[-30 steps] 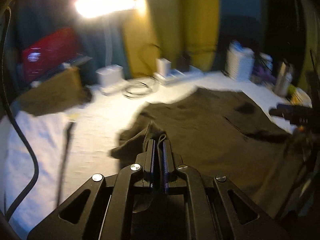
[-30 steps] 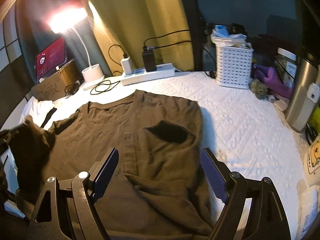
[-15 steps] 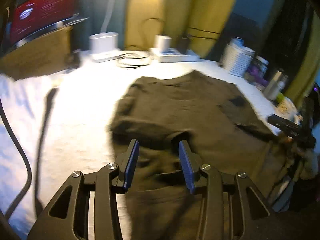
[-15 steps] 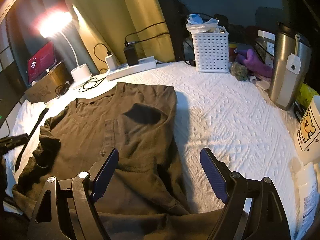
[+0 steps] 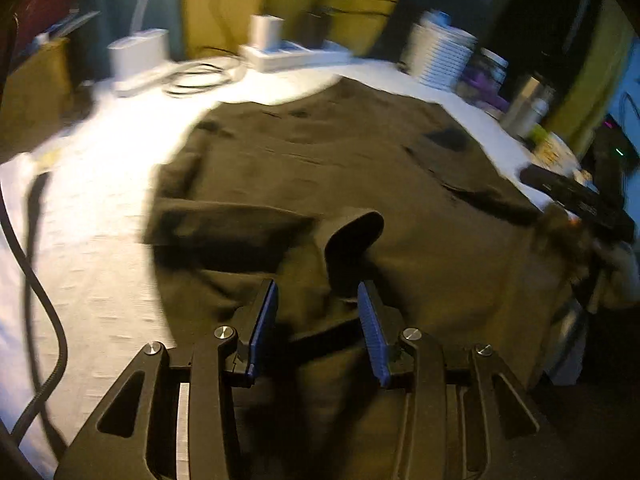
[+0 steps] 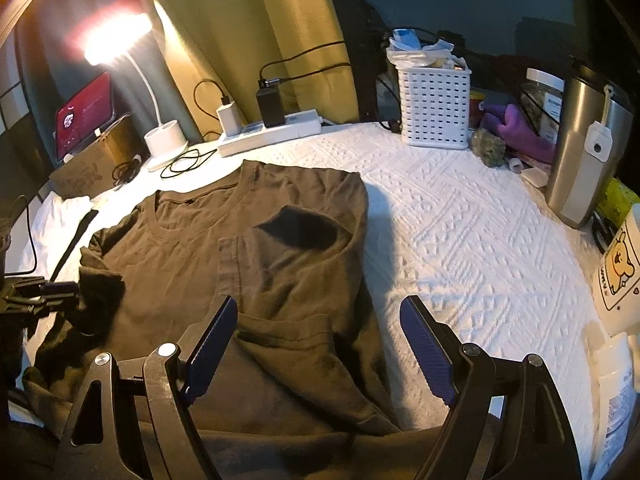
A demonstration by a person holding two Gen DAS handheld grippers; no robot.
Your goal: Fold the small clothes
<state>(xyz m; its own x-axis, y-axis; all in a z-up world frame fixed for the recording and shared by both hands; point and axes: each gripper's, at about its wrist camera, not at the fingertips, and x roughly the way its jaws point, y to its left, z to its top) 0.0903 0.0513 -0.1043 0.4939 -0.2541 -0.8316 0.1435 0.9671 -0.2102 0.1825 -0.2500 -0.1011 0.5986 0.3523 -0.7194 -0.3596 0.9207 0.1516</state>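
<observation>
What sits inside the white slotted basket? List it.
The white slotted basket holds crumpled white bags or wrappers and a blue-and-white packet poking above its rim. Anything lower down is hidden behind its wall, and the small slots show nothing clearly.

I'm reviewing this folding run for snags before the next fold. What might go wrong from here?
1. The left sleeve stands curled up rather than flat in front of the open left gripper; folding over it would likely trap a lump.
2. The t-shirt hem hangs over the table's near edge below the open right gripper, so a pull could drag it off.
3. The steel tumbler stands near the right side; a wide sweep may knock it.
</observation>
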